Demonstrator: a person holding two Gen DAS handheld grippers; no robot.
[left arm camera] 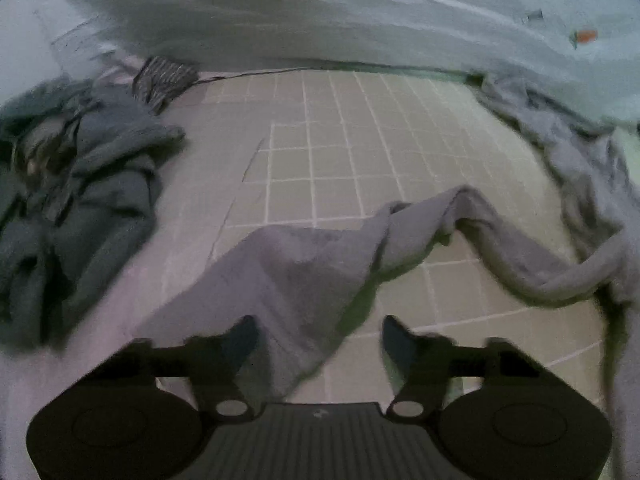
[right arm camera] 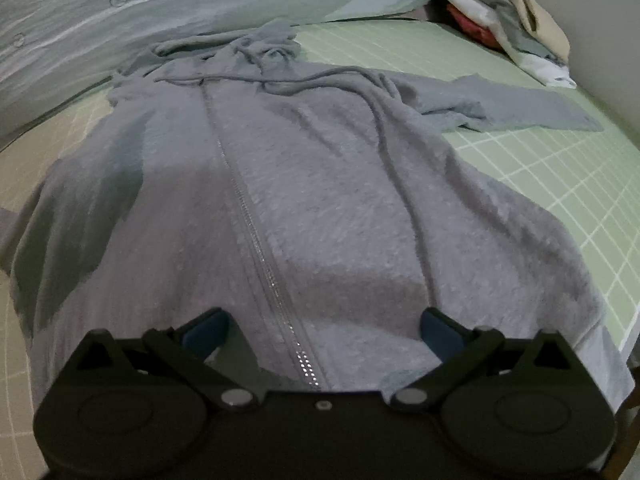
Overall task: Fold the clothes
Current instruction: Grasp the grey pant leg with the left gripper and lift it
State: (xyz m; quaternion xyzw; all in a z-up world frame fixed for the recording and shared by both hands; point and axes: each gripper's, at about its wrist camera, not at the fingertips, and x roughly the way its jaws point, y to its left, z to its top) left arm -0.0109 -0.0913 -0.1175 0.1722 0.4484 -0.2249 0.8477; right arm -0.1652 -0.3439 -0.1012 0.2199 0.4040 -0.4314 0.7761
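A grey zip-up hoodie (right arm camera: 320, 200) lies flat, front up, on a pale green gridded sheet (right arm camera: 560, 184), with its hood and drawstrings at the far end. One sleeve (right arm camera: 500, 108) stretches out to the right. My right gripper (right arm camera: 326, 332) hangs open over the hem, with the zipper running between its fingers. In the left wrist view the other sleeve (left arm camera: 304, 272) trails across the sheet, and its cuff end lies between the fingers of my left gripper (left arm camera: 318, 340). Those jaws stand apart, and the pads do not visibly press on the cloth.
A heap of dark blue-grey clothes (left arm camera: 80, 200) lies at the left, with a striped garment (left arm camera: 164, 80) behind it. A pale printed quilt (left arm camera: 360, 12) runs along the far side. Several folded clothes (right arm camera: 512, 20) are stacked at the far right corner.
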